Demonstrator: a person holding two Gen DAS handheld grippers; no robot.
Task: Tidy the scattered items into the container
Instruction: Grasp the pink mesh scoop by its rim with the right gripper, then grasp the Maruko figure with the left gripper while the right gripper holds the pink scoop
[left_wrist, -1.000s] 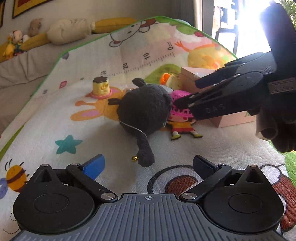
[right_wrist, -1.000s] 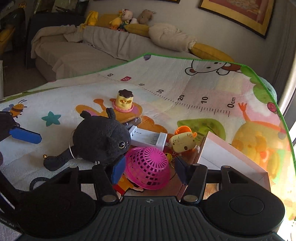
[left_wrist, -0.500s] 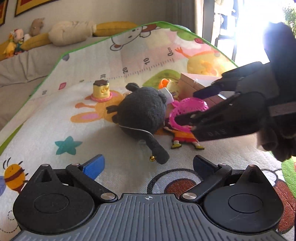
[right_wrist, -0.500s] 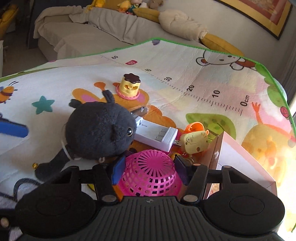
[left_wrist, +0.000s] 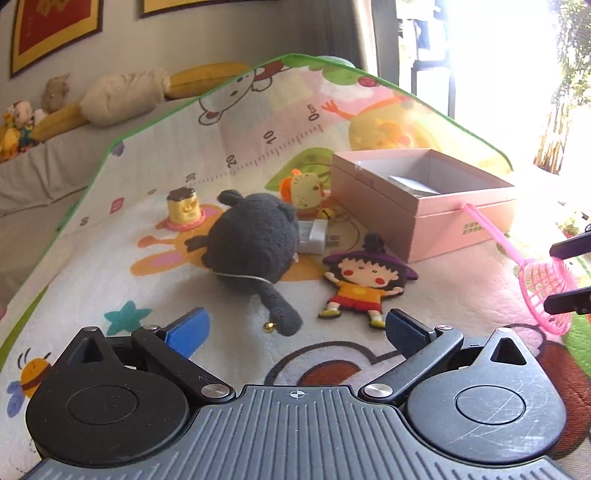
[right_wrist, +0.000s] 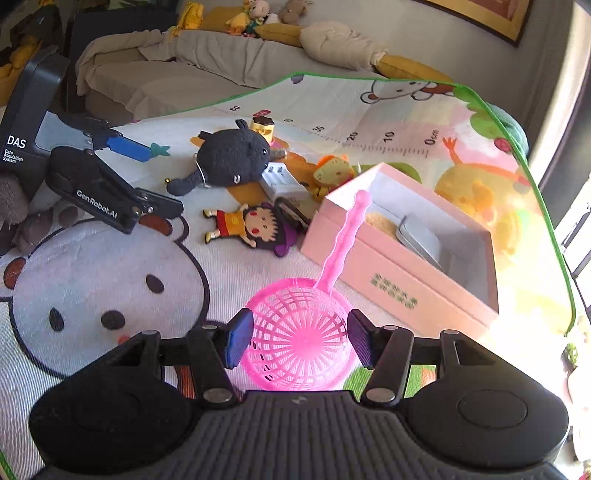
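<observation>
Right wrist view, right gripper (right_wrist: 300, 338) at lower centre, jaws closing on pink sieve (right_wrist: 299, 332) (handle toward pink box (right_wrist: 399, 273)), left gripper (right_wrist: 147, 177) spread empty at upper left.

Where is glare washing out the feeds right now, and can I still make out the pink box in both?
Left wrist view: window glare blows out the upper right, but the pink box stays readable. Right wrist view: glare bleaches the mat at the right edge and the box's near corner; the pink strainer between the right claw pads is sharp.

Open mat (right_wrist: 110, 280) before pink box (right_wrist: 399, 273)
</observation>
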